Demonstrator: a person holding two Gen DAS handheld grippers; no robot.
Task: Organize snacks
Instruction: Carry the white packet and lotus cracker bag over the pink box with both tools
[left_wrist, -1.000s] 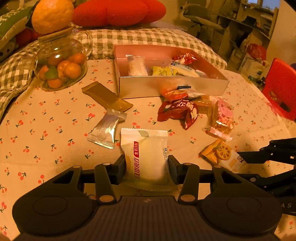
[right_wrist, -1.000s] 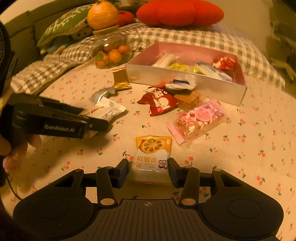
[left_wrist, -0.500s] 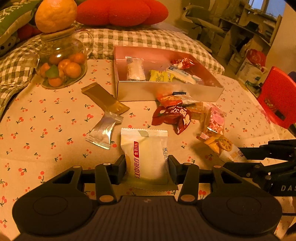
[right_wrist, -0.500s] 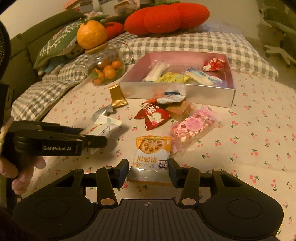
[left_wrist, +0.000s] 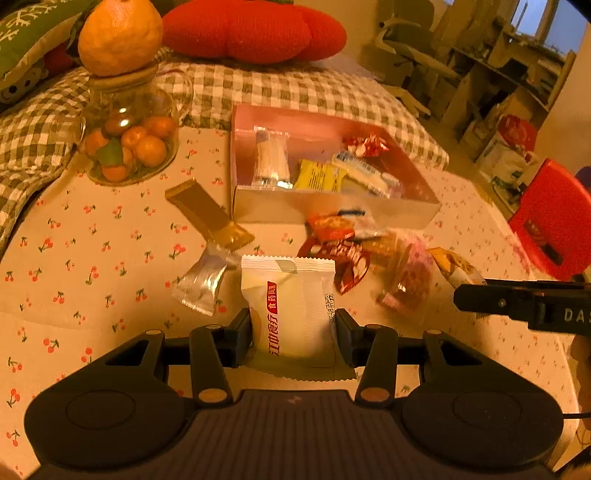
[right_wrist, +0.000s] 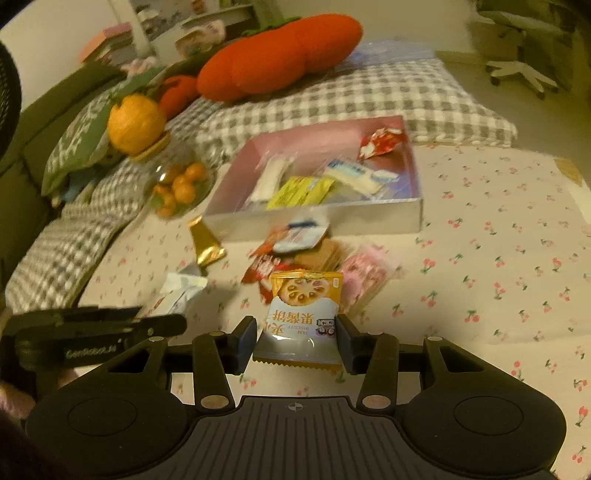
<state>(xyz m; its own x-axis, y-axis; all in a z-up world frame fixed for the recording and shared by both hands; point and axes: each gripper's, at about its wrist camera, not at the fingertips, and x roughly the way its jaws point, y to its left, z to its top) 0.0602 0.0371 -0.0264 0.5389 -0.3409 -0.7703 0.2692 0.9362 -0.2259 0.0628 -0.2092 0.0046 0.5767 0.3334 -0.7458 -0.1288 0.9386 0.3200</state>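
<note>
Pinching a white snack packet (left_wrist: 291, 314), left gripper (left_wrist: 293, 328) holds it above the cherry-print cloth (left_wrist: 92, 266). Right gripper (right_wrist: 297, 334) clamps a biscuit packet (right_wrist: 303, 314). Pink box (left_wrist: 332, 205) near the cloth's far edge holds 4 snacks; loose packets lie before it.

Both wrist views face the snack box (left_wrist: 332, 216) closely.
</note>
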